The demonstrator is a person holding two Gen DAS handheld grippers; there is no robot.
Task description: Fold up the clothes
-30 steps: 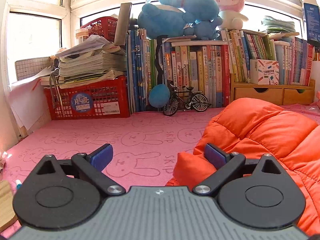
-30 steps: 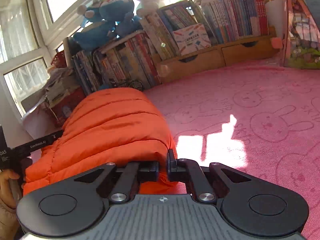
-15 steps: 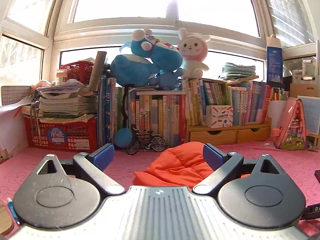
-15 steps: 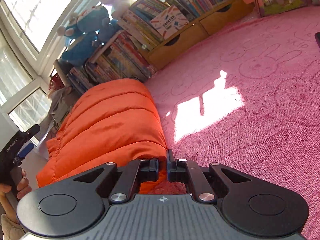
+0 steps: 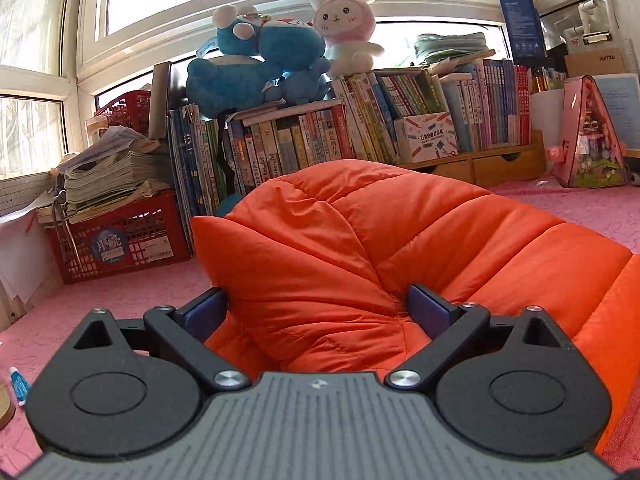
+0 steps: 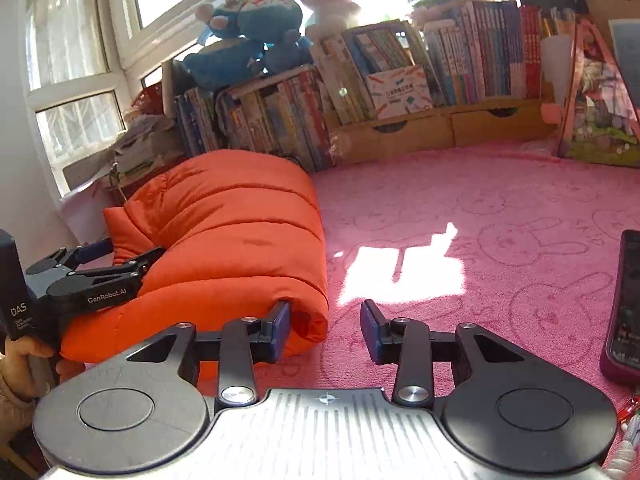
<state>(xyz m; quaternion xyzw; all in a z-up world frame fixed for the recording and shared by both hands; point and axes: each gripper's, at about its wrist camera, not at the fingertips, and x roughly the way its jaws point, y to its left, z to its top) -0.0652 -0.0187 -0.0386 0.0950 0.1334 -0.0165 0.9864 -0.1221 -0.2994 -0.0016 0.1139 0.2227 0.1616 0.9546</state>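
The folded orange puffer jacket (image 5: 400, 240) lies on the pink rabbit-print mat (image 6: 480, 208). My left gripper (image 5: 318, 310) is open and level with the jacket's end, whose bulge fills the gap between the blue pads (image 5: 426, 306). In the right wrist view the left gripper (image 6: 124, 250) straddles the jacket's (image 6: 224, 232) left end, held by a hand (image 6: 24, 356). My right gripper (image 6: 326, 330) is at the jacket's near right corner. Its jaws are opening; the folded corner rests by the left finger (image 6: 280, 326) and no pad presses on it.
Rows of books (image 5: 320, 140) and wooden drawers (image 6: 440, 128) line the back, with plush toys (image 5: 260, 68) on top. A red crate (image 5: 120, 240) of papers stands at the left. A phone (image 6: 624, 304) lies at the right edge. A pen (image 5: 18, 384) lies near left.
The right gripper, shut at the jacket's near edge before, has opened. The left gripper has moved onto the jacket, which now sits between its open fingers.
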